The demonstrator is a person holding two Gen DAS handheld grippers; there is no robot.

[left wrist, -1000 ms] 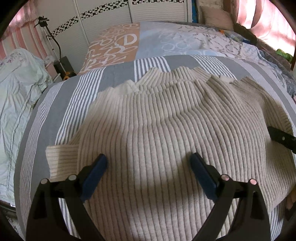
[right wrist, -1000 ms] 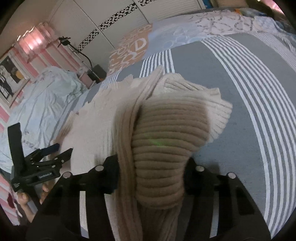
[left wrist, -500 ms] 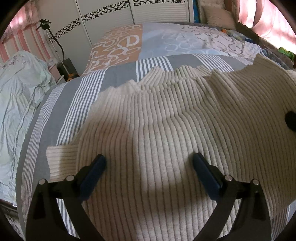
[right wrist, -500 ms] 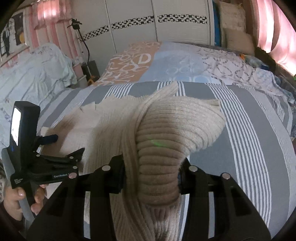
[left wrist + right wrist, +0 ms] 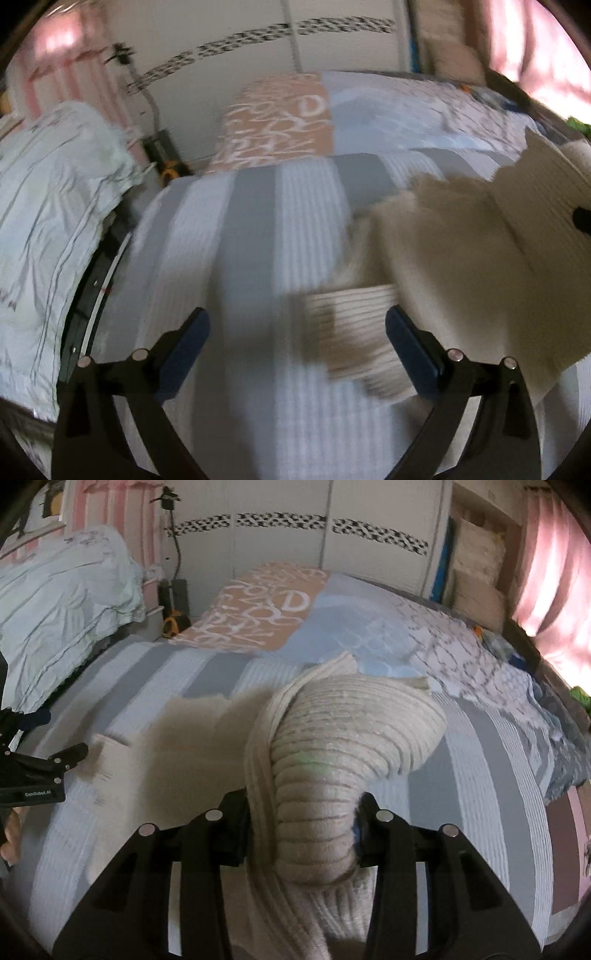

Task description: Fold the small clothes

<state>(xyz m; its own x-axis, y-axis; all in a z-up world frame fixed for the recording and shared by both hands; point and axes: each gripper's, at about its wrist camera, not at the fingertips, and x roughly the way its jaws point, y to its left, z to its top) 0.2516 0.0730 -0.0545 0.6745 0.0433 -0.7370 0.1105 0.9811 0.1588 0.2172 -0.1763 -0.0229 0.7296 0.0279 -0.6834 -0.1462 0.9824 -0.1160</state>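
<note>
The right gripper (image 5: 299,834) is clenched on a bunched part of the cream sweater (image 5: 354,738), lifted over the striped bed (image 5: 480,775). The left gripper (image 5: 297,332) is released w/ nothing between its fingers, near the sleeve cuff (image 5: 354,321). To fold well: carry the fabric across slowly, keep tension, lay edge on edge.

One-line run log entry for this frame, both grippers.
left gripper: open, empty, over striped bedspread | right gripper: shut on cream ribbed sweater, one side lifted | fold unfinished
</note>
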